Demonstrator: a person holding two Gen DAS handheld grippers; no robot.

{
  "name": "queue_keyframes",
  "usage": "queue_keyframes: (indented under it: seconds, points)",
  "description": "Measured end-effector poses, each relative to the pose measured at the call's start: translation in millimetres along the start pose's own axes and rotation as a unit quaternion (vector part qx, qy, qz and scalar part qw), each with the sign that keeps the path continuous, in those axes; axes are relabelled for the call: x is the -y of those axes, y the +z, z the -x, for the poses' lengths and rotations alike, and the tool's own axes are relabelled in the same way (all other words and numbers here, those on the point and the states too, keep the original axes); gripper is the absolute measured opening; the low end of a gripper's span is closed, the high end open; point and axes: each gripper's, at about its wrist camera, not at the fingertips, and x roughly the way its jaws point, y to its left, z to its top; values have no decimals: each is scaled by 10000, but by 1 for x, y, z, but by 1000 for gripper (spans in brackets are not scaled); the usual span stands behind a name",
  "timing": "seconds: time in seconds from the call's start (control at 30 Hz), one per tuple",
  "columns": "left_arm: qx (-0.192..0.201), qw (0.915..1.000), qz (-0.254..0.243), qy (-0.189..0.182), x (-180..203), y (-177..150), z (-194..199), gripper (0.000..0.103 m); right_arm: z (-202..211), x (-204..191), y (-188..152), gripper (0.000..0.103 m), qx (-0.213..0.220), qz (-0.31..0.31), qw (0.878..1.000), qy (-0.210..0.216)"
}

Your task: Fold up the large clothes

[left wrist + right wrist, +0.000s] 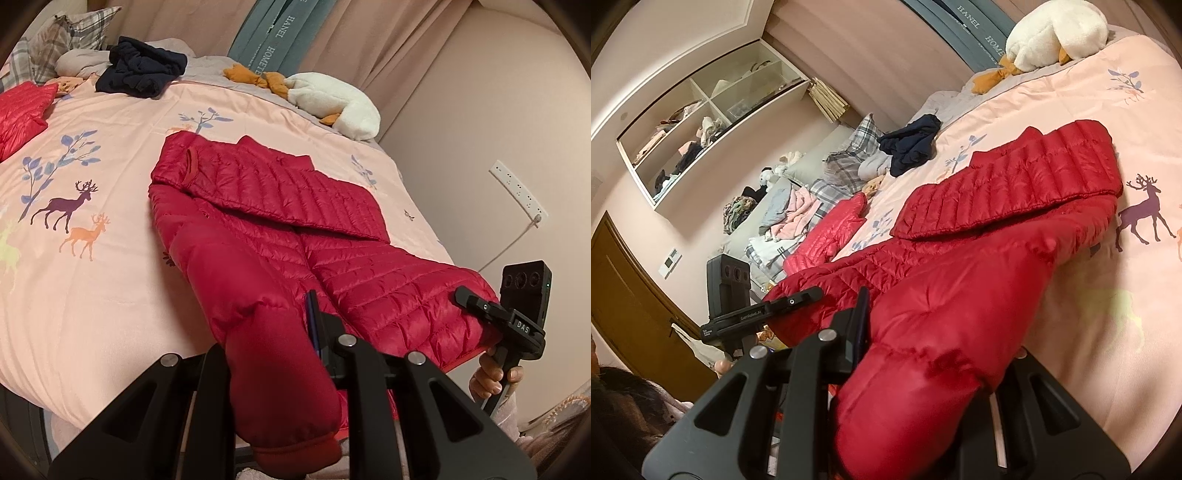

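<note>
Red jacket [280,236] hem pinched in both tools, spread beyond across bed [110,258].

Left gripper [314,332]: jaws nearly closed, clamped on red fabric, pointing forward and moderately downward. Right gripper [471,301]: jaws likewise nearly closed on red fabric, pointing only slightly below level. A hand [489,380] wraps the right gripper's handle from beneath, fingers curled around it.

Beige curtains [369,44] behind the bed [110,258]; open wall shelves [701,122].
</note>
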Motion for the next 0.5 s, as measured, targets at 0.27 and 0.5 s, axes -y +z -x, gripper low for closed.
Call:
queue_keyframes:
  seconds: [0.27, 0.5]
  points:
    - [53, 9999, 5, -152, 2, 4, 5, 16, 8, 5, 5, 21, 128, -47, 9999, 94]
    - [98, 9997, 54, -238, -1, 8, 7, 16, 8, 13, 7, 21, 169, -180, 9996, 118]
